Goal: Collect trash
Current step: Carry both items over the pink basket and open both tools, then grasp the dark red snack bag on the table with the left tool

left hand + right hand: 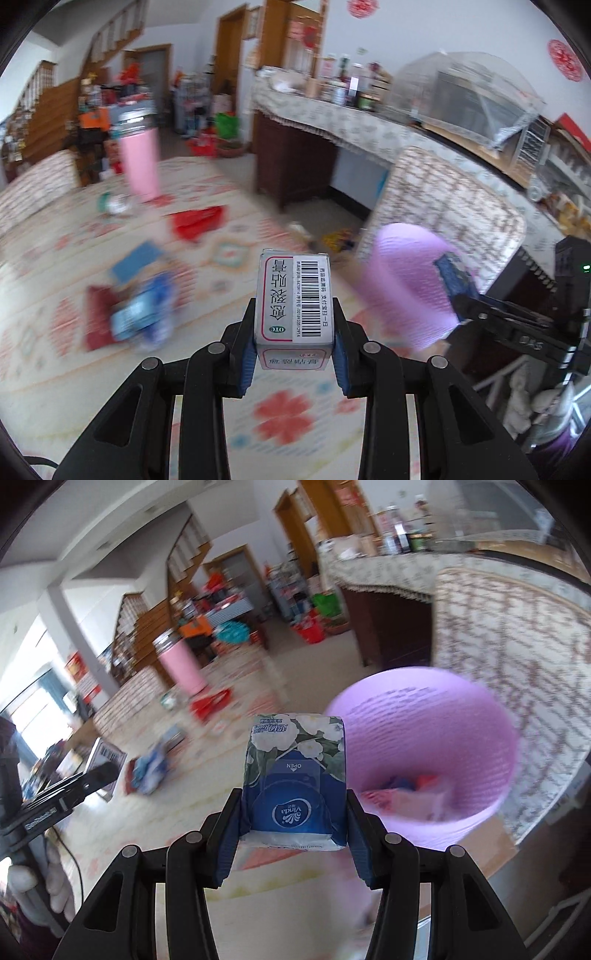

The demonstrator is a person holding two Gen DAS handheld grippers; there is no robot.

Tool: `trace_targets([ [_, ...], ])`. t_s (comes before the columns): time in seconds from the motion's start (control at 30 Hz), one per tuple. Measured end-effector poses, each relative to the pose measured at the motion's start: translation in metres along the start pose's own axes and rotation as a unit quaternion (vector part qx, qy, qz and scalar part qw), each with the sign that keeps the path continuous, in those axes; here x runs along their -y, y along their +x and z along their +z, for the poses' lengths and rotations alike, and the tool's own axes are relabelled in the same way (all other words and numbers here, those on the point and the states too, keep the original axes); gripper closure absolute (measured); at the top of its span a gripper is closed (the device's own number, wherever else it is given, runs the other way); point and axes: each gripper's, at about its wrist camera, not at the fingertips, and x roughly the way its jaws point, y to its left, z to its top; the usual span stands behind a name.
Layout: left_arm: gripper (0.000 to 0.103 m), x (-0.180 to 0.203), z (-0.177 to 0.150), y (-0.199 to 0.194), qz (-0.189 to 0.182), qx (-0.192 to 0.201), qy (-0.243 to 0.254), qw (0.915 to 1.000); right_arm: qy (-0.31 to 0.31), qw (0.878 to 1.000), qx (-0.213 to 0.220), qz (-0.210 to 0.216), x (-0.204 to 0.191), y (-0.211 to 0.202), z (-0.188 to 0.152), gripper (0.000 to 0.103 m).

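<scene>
Clamped between the blue pads of the left gripper (295, 343) is a small medicine box (295, 306), held upright by its two narrow sides with the barcode face turned to the camera. It is judged light and stiff, a thin card carton that would crush under a hard squeeze, so the hold across the lower side panels is a sound one. The right gripper (293, 819) is likewise closed on one thing, a blue tissue pack (295, 775) printed with white flowers, pinched at both flanks. This pack is judged soft, light and rather slippery in its plastic film; it is best taken low and across its width, as it is now.

Just beyond the tissue pack, to its right, one purple bin (424, 746) is seen, with some wrappers already lying in its bottom; their number cannot be told through the blur. Further out on the patterned tablecloth (295, 410), one heap of blue packaging (147, 306), one red wrapper (197, 221) and one pink tumbler (142, 162) are counted, and possibly a small crumpled scrap beside the tumbler.
</scene>
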Motion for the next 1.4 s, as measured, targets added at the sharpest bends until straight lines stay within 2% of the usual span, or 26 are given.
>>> trace_targets([
  [0.2,0.070,0.065,0.037,0.048,-0.062,-0.025,0.029,0.9973,0.030,0.999,0.015,-0.039,0.056,-0.003,0.026,0.047],
  [0.3,0.070,0.092,0.050,0.074,-0.074,-0.036,0.045,0.9956,0.043,0.997,0.014,-0.055,0.080,0.001,0.037,0.047],
  [0.47,0.070,0.117,0.064,0.110,-0.093,-0.056,0.053,0.9927,0.058,0.995,0.011,-0.074,0.107,0.014,0.048,0.047],
  [0.5,0.068,0.119,0.067,0.115,-0.092,-0.056,0.053,0.9928,0.061,0.995,0.011,-0.080,0.113,0.017,0.050,0.047],
  [0.6,0.043,0.119,0.072,0.123,-0.091,-0.054,0.035,0.9938,0.071,0.994,0.010,-0.088,0.125,0.025,0.053,0.044],
  [0.77,0.037,0.105,0.062,0.108,-0.081,-0.051,0.033,0.9948,0.094,0.992,0.008,-0.082,0.137,0.027,0.050,0.035],
  [0.9,0.035,0.085,0.043,0.088,-0.060,-0.049,0.035,0.9964,0.093,0.993,0.010,-0.077,0.134,0.027,0.048,0.035],
  [1.07,0.035,0.036,0.021,0.057,-0.029,-0.047,-0.001,0.9985,0.082,0.995,0.015,-0.063,0.116,0.023,0.045,0.033],
  [1.2,0.035,-0.030,0.005,0.021,0.034,-0.022,-0.040,0.9984,0.069,0.996,0.017,-0.051,0.097,0.018,0.042,0.031],
  [1.33,0.035,-0.104,-0.008,-0.002,0.096,-0.013,-0.099,0.9903,0.053,0.998,0.010,-0.039,0.071,0.018,0.035,0.031],
  [1.4,0.035,-0.148,-0.015,-0.009,0.137,-0.007,-0.136,0.9812,0.048,0.998,0.005,-0.033,0.060,0.020,0.032,0.031],
])
